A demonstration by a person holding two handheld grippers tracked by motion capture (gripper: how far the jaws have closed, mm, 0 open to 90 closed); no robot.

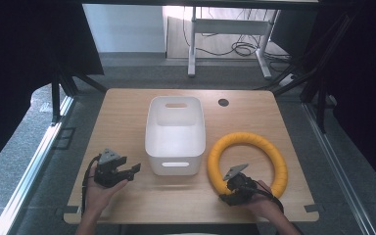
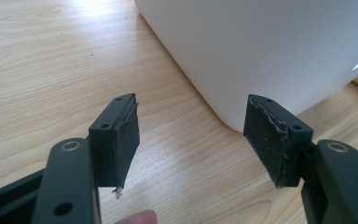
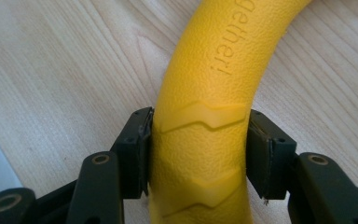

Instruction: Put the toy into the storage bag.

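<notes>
A yellow textured ring (image 1: 269,147) lies flat on the wooden table at the right. My right gripper (image 1: 226,192) is at the ring's near-left part, and its two black jaws press against both sides of the ring's tube (image 3: 205,84), so the right gripper (image 3: 198,140) is shut on it. A white plastic bin (image 1: 150,128) with handle slots stands in the middle of the table. My left gripper (image 1: 133,170) is held just left of the bin's near-left corner. Seen from the left gripper view, that gripper (image 2: 191,135) is open with nothing between its jaws, and the bin wall (image 2: 270,51) stands close ahead.
The wooden table (image 1: 122,112) has bare surface on the left side and along the near edge. A dark round cable hole (image 1: 223,102) sits at the far right. Black frames and curtains flank the table, and a desk frame with cables stands beyond.
</notes>
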